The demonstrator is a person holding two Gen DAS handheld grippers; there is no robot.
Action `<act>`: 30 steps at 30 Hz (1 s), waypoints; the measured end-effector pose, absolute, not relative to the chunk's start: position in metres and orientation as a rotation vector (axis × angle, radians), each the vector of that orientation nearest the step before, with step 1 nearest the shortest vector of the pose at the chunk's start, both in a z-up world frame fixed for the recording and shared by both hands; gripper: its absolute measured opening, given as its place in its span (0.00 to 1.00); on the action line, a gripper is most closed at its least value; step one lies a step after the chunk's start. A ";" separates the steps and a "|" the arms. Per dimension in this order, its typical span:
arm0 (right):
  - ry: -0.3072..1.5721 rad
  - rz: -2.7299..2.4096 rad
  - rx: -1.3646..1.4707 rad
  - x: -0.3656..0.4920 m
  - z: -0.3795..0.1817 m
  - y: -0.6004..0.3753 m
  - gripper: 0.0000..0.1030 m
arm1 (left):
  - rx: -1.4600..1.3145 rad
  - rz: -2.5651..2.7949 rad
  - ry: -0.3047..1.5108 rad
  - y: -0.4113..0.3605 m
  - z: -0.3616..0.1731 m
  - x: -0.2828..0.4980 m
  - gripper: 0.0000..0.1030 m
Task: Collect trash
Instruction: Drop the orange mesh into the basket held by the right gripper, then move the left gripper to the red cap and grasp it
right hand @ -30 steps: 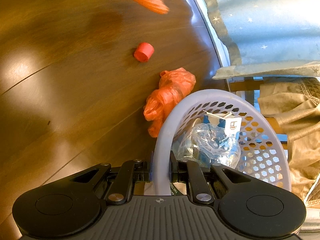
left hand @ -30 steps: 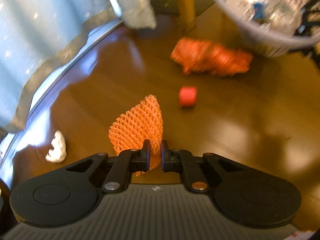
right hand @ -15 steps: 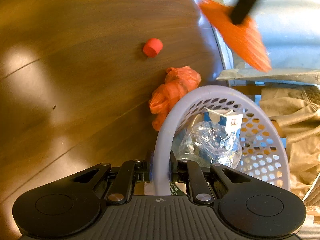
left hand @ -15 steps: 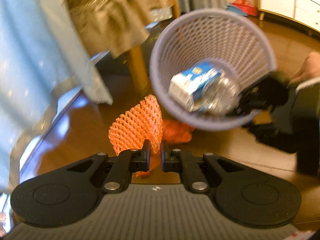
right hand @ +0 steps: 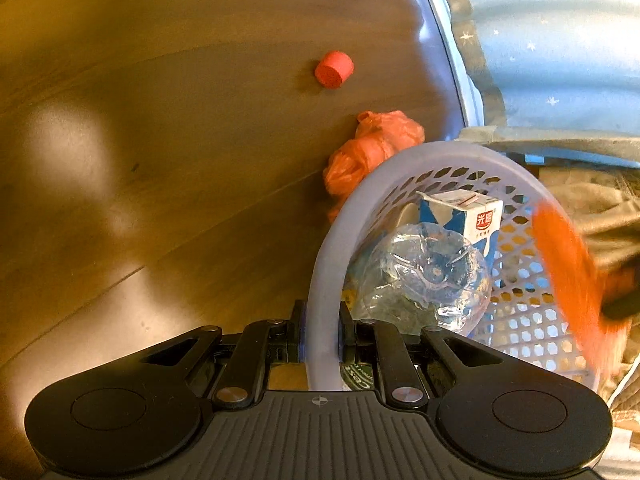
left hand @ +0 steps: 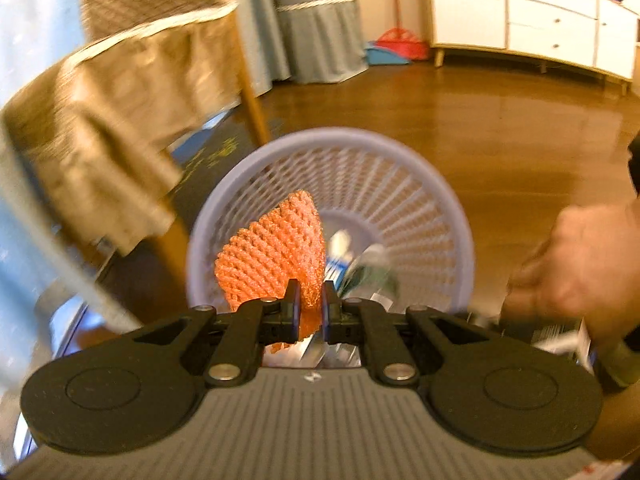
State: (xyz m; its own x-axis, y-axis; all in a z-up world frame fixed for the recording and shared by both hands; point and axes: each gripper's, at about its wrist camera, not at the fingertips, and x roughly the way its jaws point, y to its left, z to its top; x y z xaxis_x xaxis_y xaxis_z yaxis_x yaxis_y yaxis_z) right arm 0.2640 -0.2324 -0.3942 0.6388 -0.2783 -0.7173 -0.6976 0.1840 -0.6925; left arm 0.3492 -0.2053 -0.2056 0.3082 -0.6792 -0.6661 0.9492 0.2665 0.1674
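Since a second ago left gripper [left hand: 307,306] carried the orange foam net [left hand: 276,258] off the floor to over the basket [left hand: 448,216] mouth; jaws eased open a touch, net still pinched between them. Right gripper [right hand: 320,334] clamped on basket rim. Right view only: crushed bottle [right hand: 420,276] and milk carton [right hand: 464,216] clear inside, then orange bag [right hand: 372,148] against the basket, red cap [right hand: 334,69] farther on the floor. Left view only: hand [left hand: 580,264], white cabinet [left hand: 532,20] far back.
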 end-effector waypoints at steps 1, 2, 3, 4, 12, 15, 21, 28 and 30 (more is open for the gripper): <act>0.893 0.358 -1.395 0.264 -0.394 -0.233 0.09 | 0.604 -1.189 0.513 -0.212 -0.206 0.348 0.12; 0.894 0.355 -1.392 0.263 -0.393 -0.234 0.09 | 0.595 -1.207 0.503 -0.221 -0.207 0.349 0.22; 0.896 0.354 -1.389 0.263 -0.393 -0.235 0.09 | 0.591 -1.207 0.499 -0.229 -0.208 0.350 0.33; 0.897 0.353 -1.385 0.263 -0.393 -0.236 0.09 | 0.584 -1.213 0.496 -0.234 -0.209 0.350 0.33; 0.902 0.351 -1.369 0.264 -0.392 -0.238 0.09 | 0.579 -1.161 0.515 -0.221 -0.212 0.358 0.33; 0.904 0.349 -1.373 0.263 -0.394 -0.239 0.10 | 0.580 -1.137 0.545 -0.205 -0.217 0.360 0.32; 0.905 0.341 -1.365 0.265 -0.394 -0.239 0.10 | 0.553 -1.062 0.586 -0.177 -0.231 0.363 0.32; 0.900 0.326 -1.344 0.269 -0.393 -0.239 0.10 | 0.566 -0.939 0.652 -0.126 -0.259 0.374 0.35; 0.903 0.320 -1.335 0.272 -0.392 -0.239 0.10 | 0.563 -0.897 0.682 -0.113 -0.269 0.381 0.39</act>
